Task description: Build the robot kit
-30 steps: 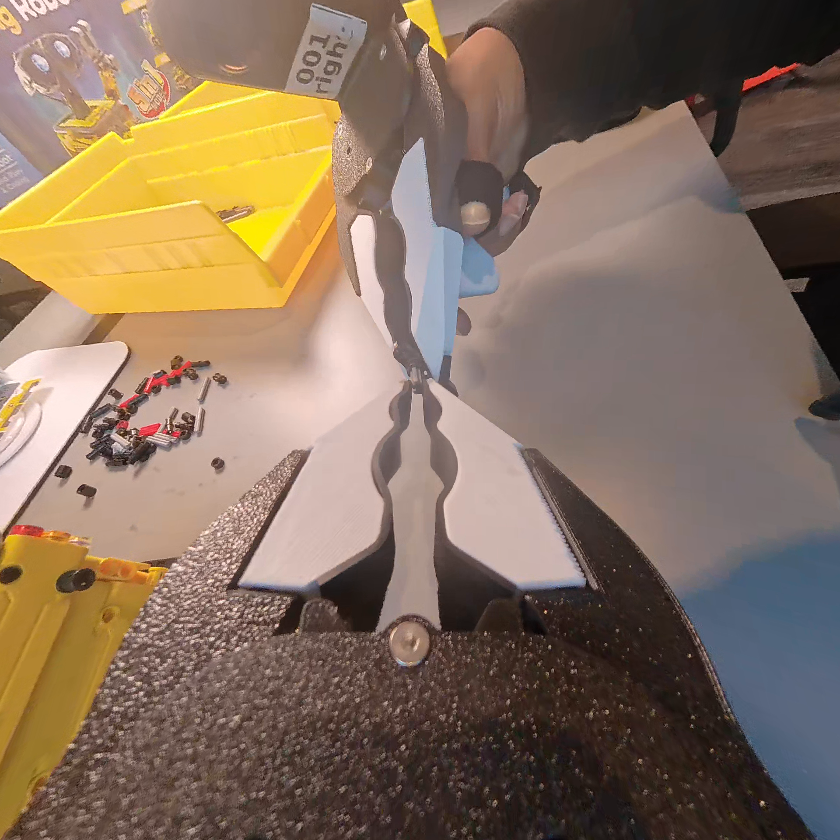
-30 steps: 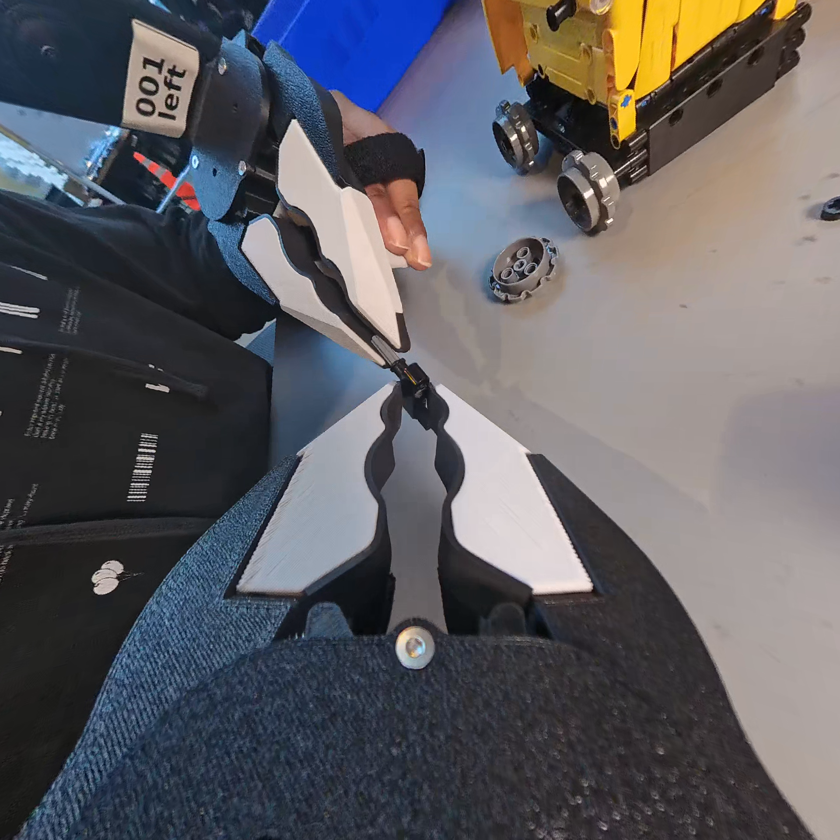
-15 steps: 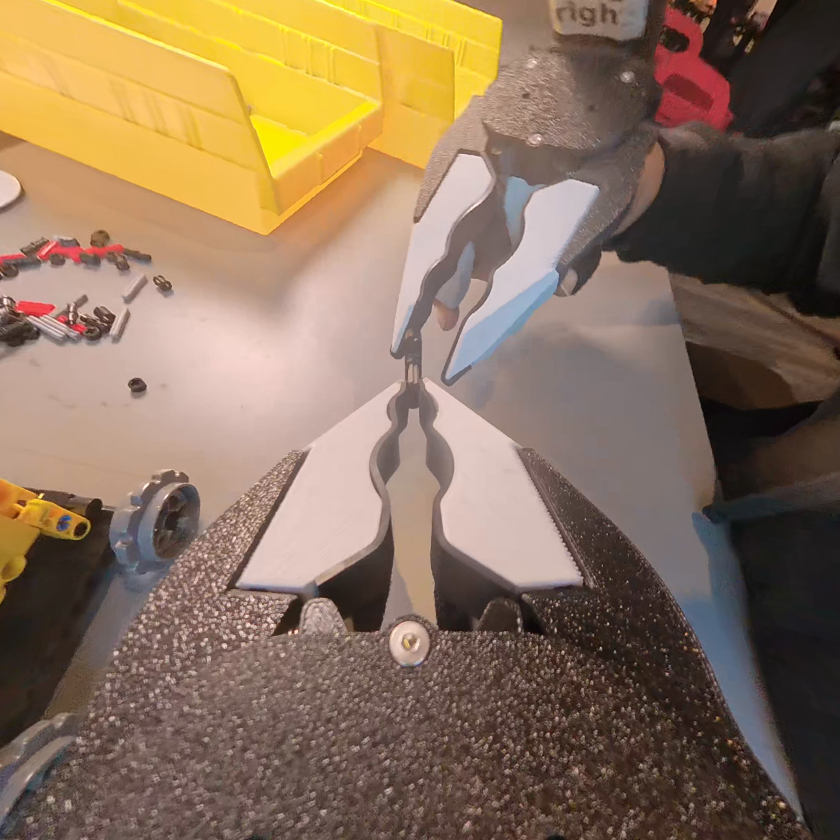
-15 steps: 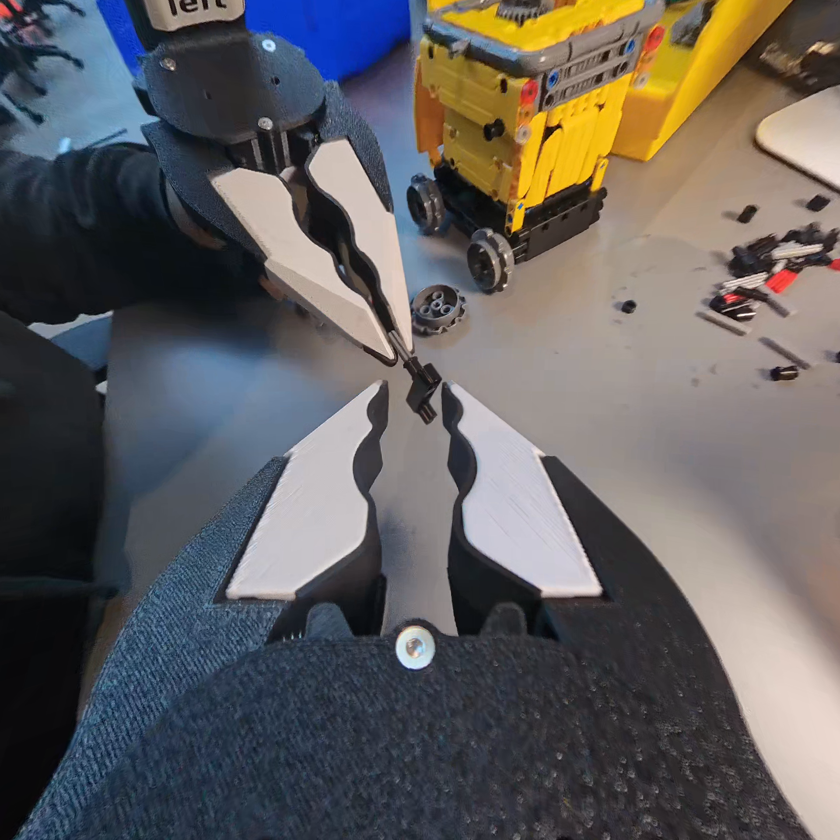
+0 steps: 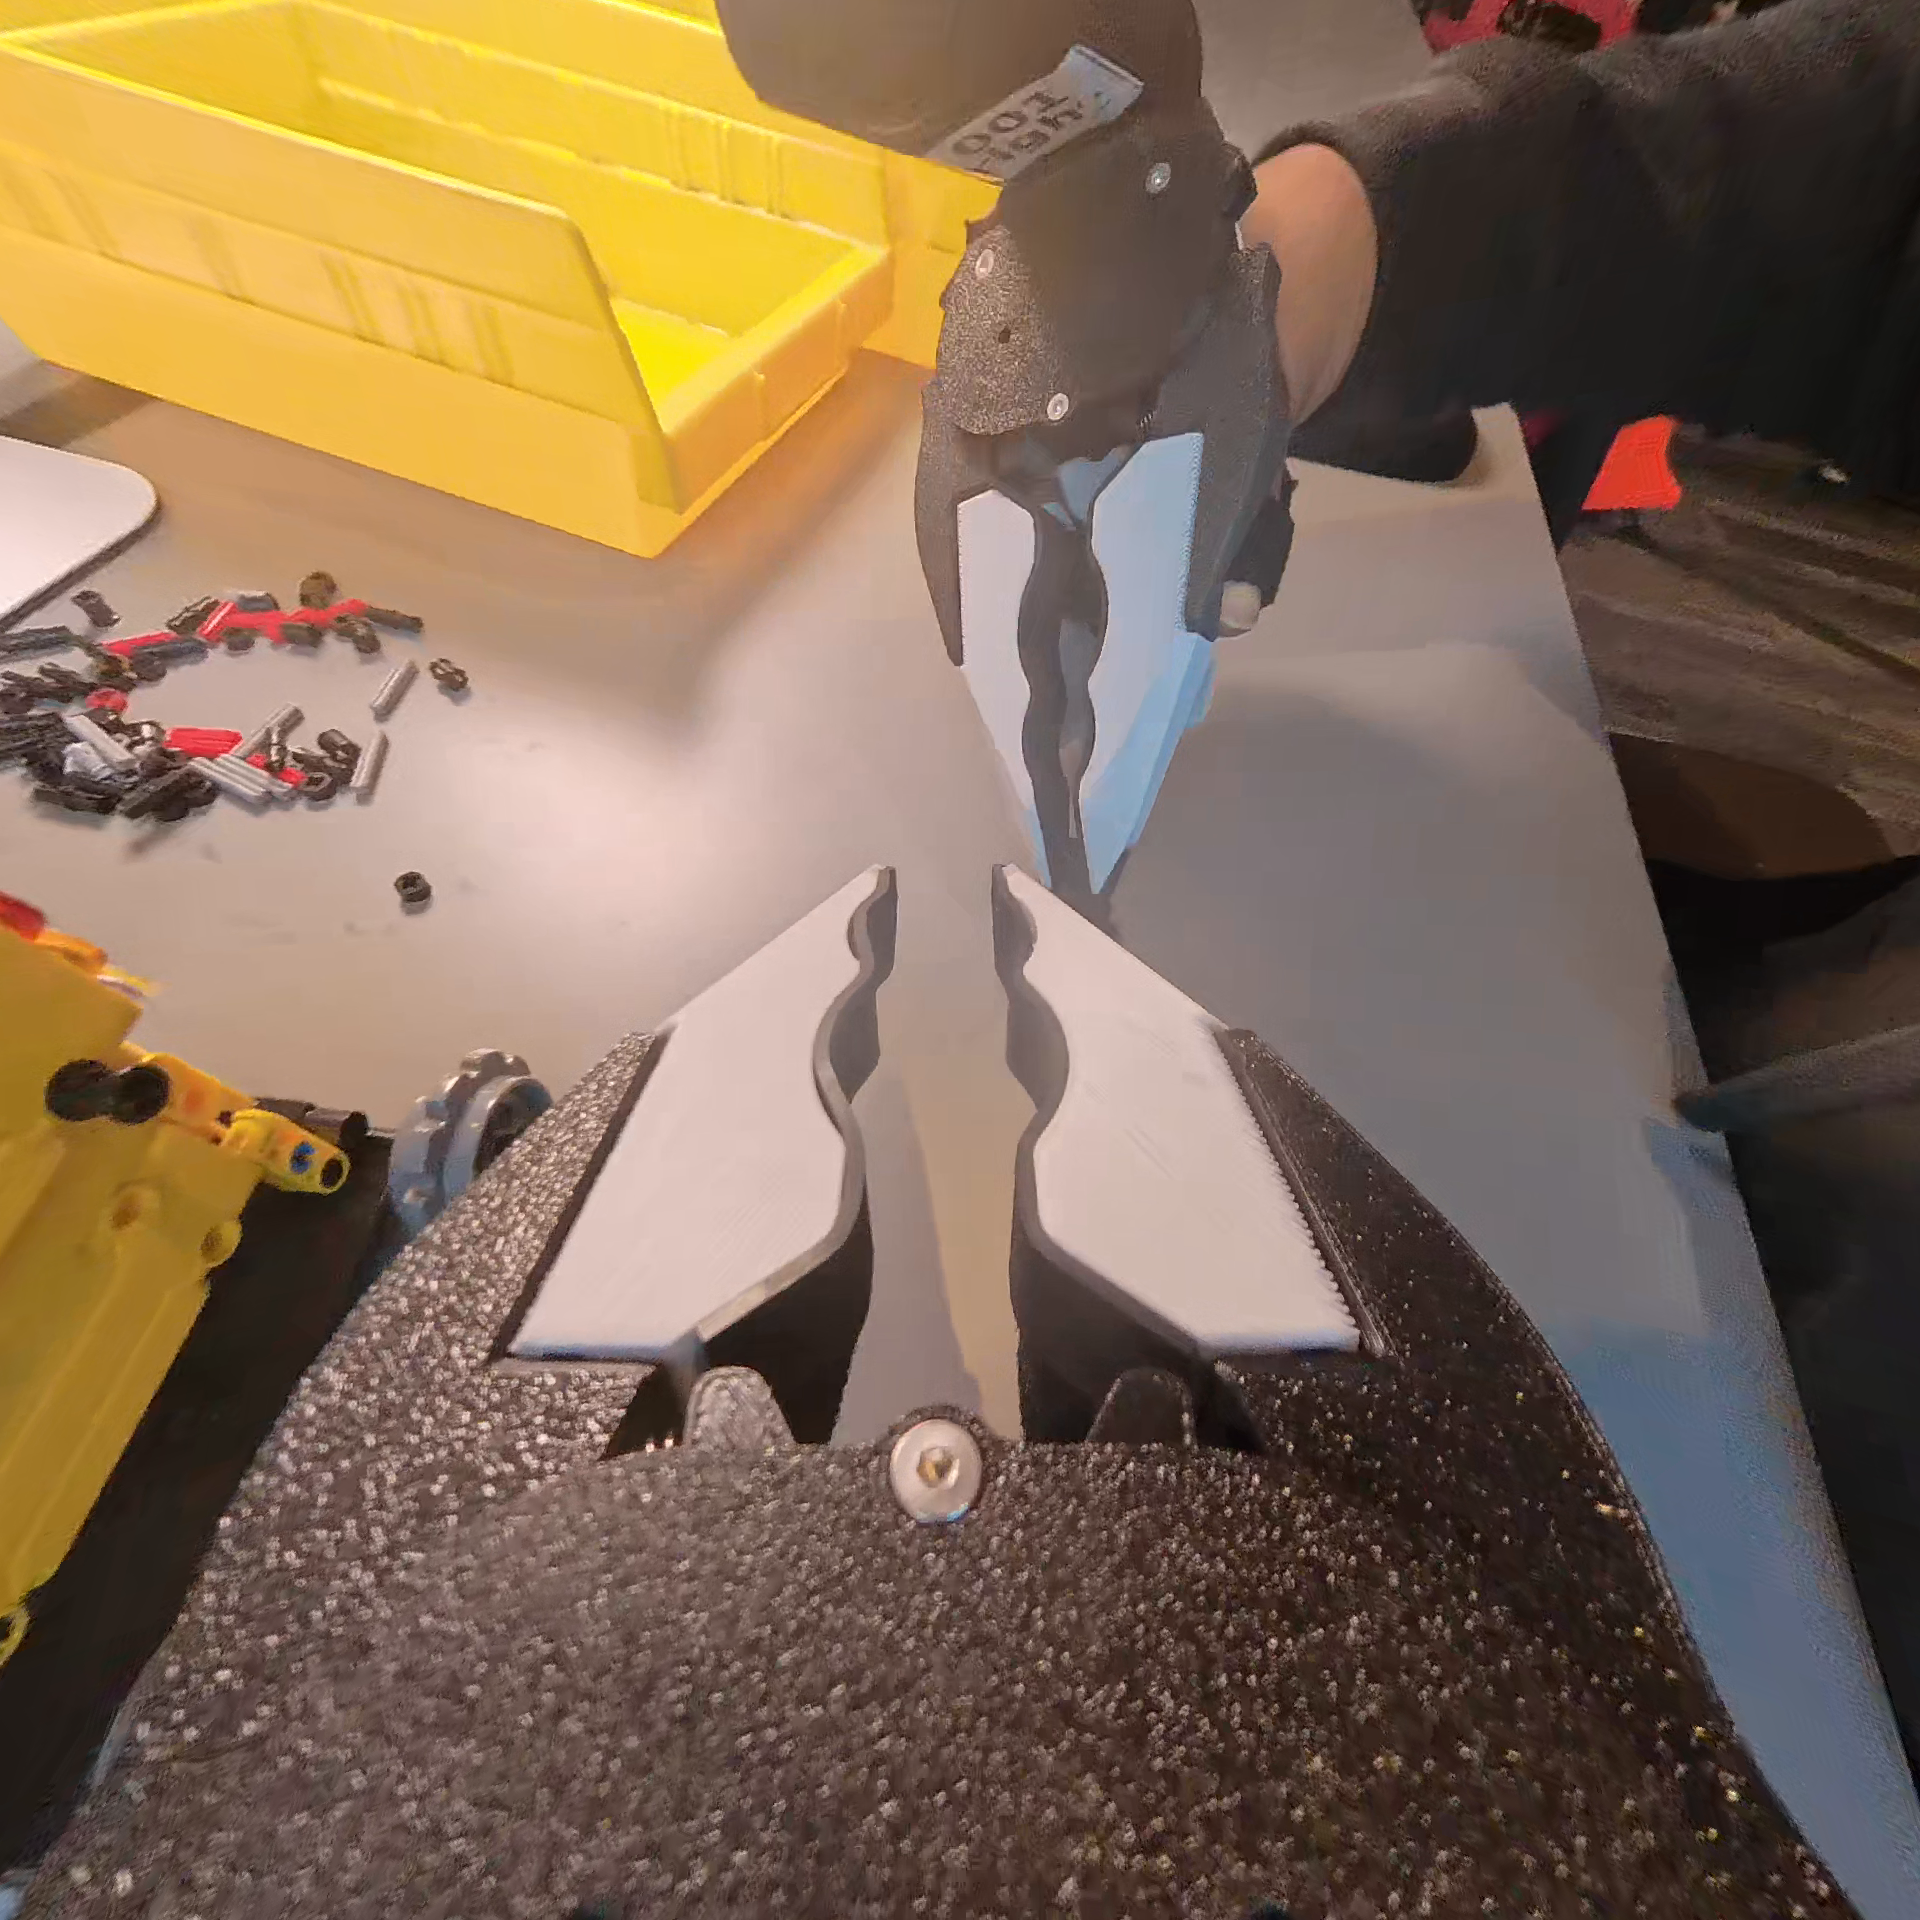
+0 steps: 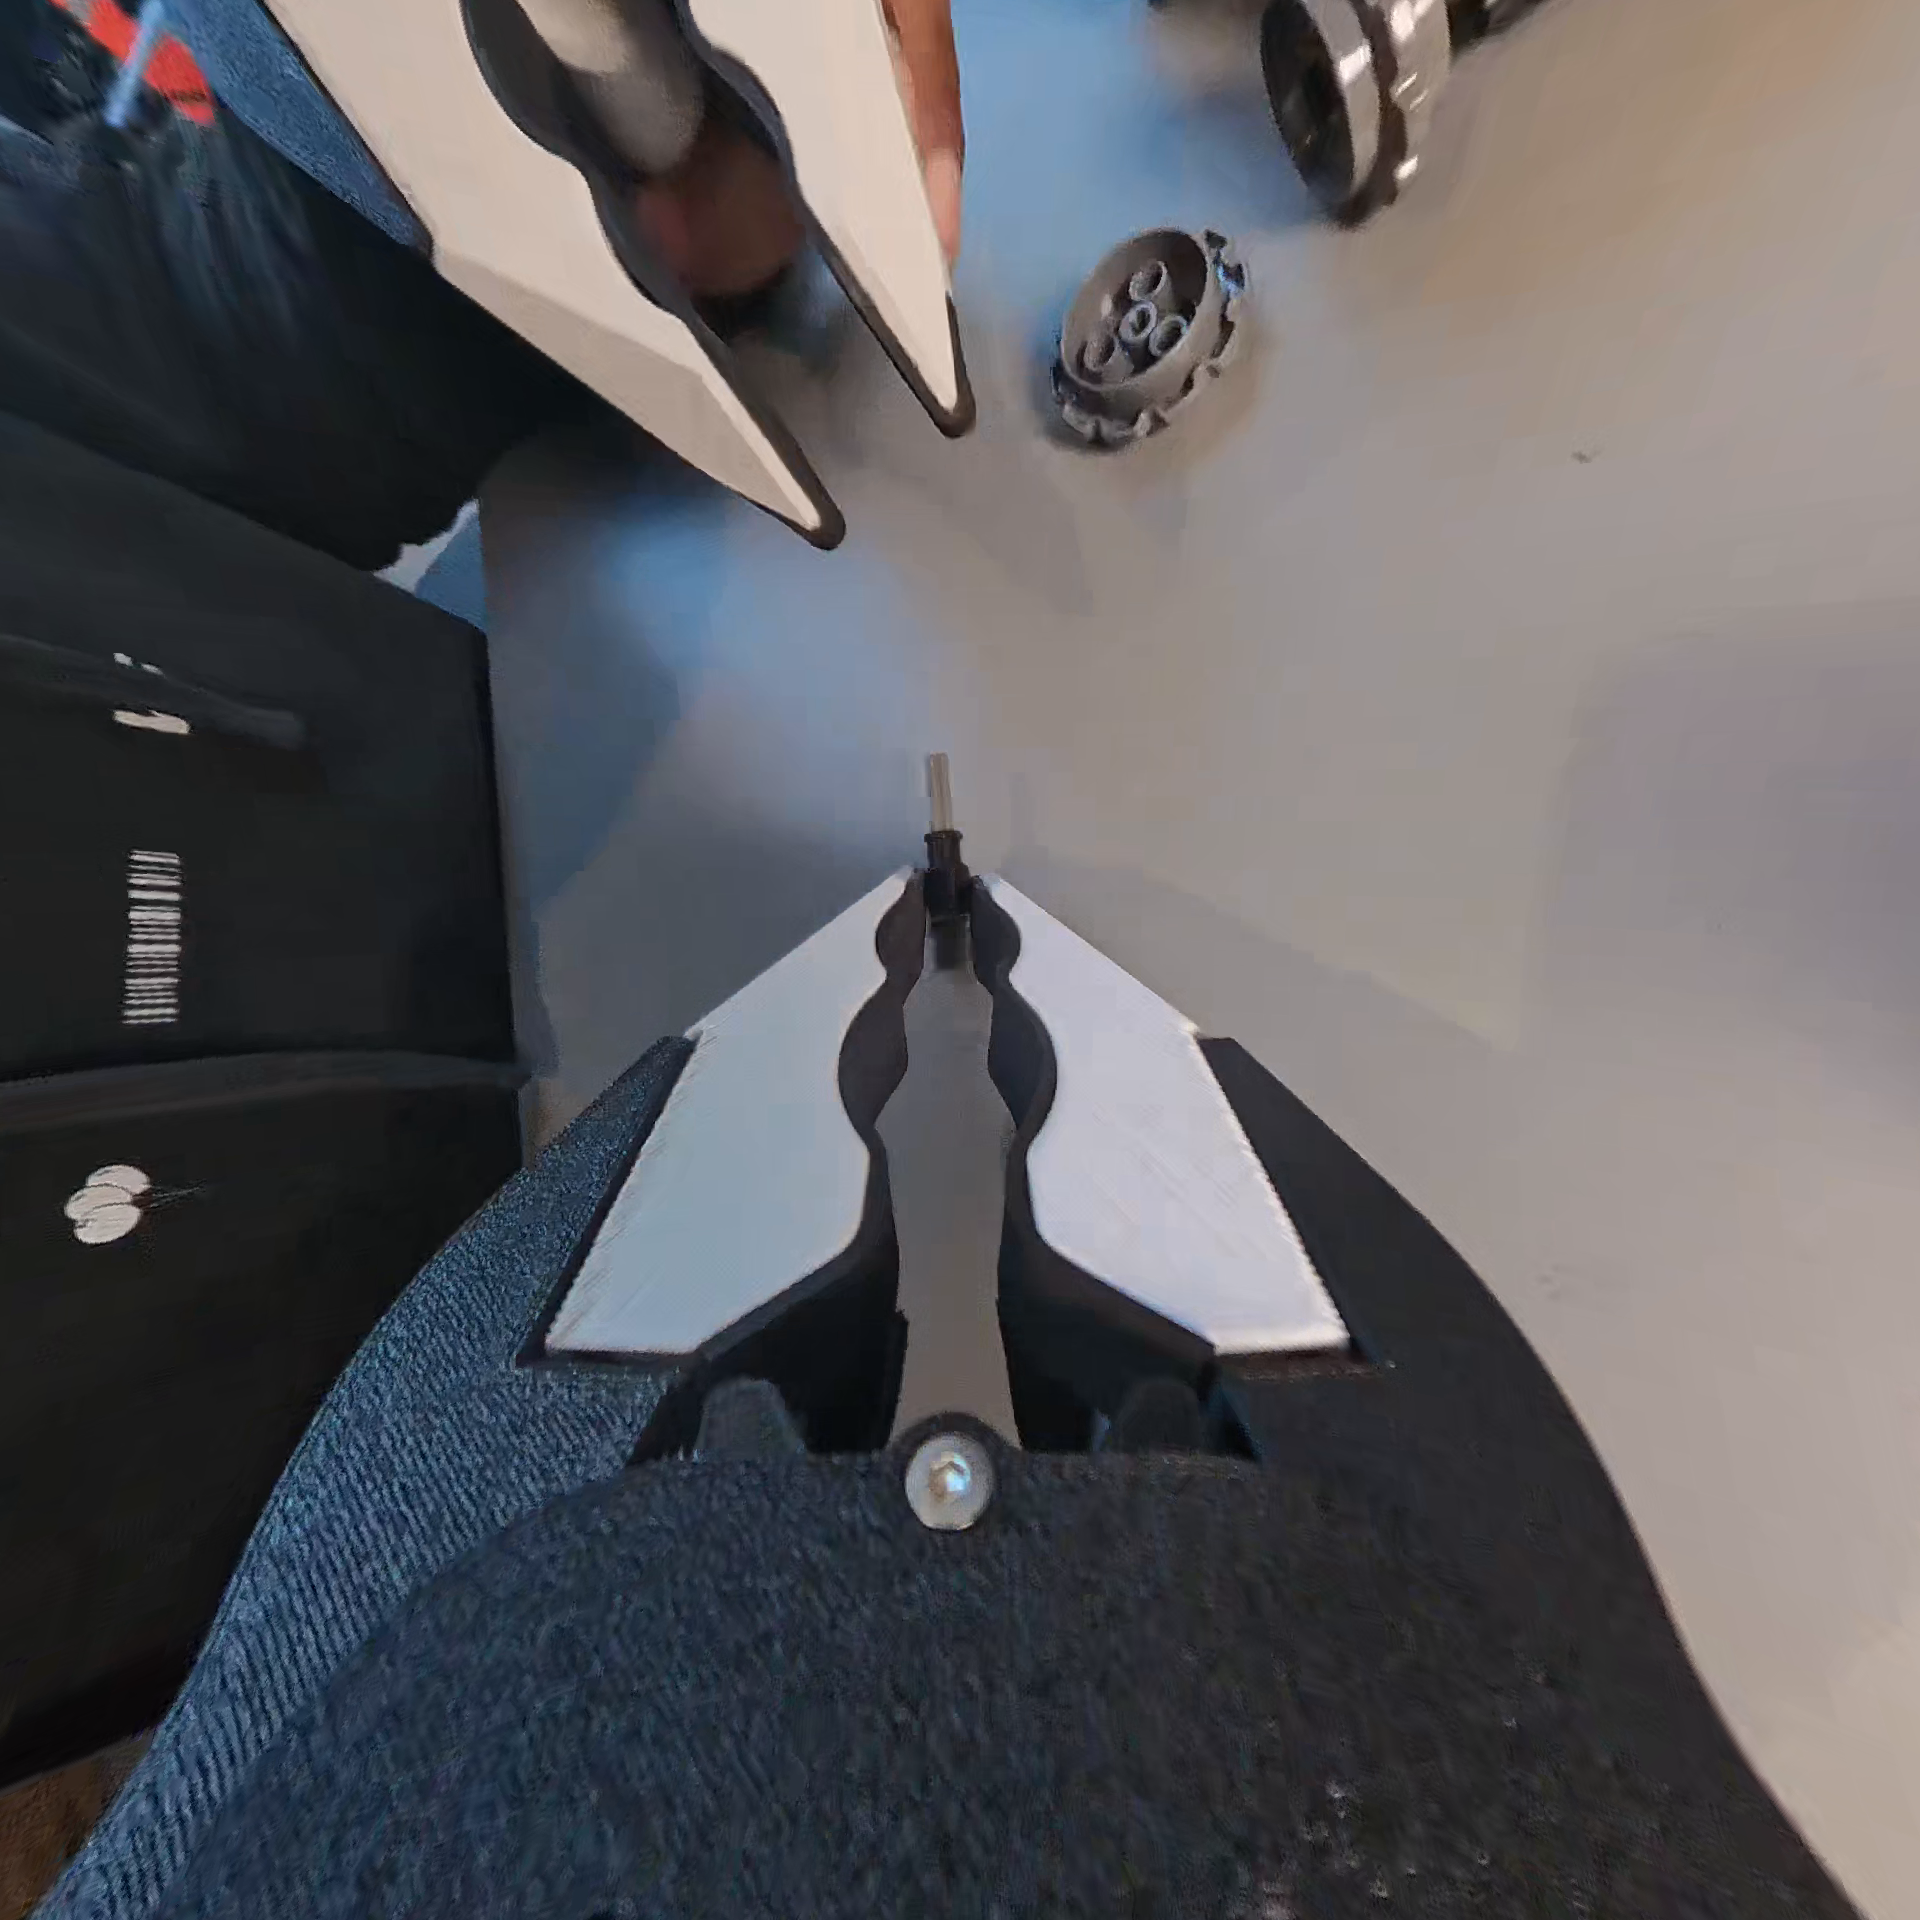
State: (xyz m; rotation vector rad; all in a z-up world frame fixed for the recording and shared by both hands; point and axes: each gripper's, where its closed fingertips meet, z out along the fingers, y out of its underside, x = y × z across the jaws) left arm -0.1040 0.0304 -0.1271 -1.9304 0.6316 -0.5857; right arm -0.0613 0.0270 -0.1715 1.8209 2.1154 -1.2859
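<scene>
The small black pin with its grey axle (image 6: 940, 831) is passing over: the left tongs (image 5: 943, 883) are now gaping narrowly and empty, while the right tongs (image 6: 943, 883) are pinching it above the desk (image 6: 1455, 727).

small black-and-grey pin (image 6: 943, 842), upright, pinched in right tool (image 6: 945, 883)

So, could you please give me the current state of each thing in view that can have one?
left gripper: open, empty, above the table.
right gripper: shut on a small black and grey pin.
loose grey wheel: lying flat on the table, apart from both grippers.
yellow bin: open at the top.
small parts: scattered loose on the table.
</scene>
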